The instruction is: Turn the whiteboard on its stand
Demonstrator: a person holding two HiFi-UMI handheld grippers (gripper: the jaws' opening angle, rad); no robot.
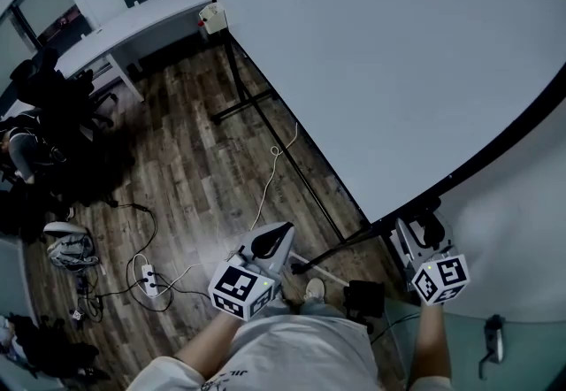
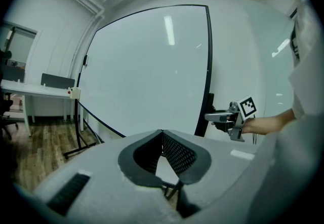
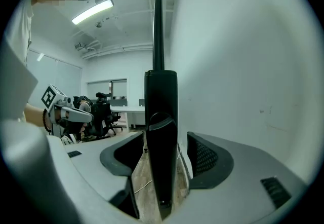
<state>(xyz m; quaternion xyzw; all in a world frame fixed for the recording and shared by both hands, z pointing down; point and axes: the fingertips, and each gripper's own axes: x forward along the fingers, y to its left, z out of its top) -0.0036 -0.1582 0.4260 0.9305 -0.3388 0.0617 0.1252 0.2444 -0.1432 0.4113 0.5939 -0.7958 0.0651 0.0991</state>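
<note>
- Whiteboard (image 1: 380, 53) sits tilted on its black stand (image 1: 265, 111) on the wood floor, with its near corner at the right gripper (image 1: 423, 234).
- That gripper is spread wide. The board's black frame edge (image 3: 161, 116) is between the jaws, but the pads aren't pressing on it.
- Left gripper (image 1: 270, 243) looks closed and empty, well off the board.
- Seems like the grab step. Next it needs to pinch that edge squarely, then swing it gently.

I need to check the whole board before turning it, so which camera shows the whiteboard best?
The left gripper view: the whiteboard appears nearly whole from the front, inside its black frame. The head view looks steeply down on its surface, cropped at the right. The right gripper view sees only its black edge, end-on.
</note>
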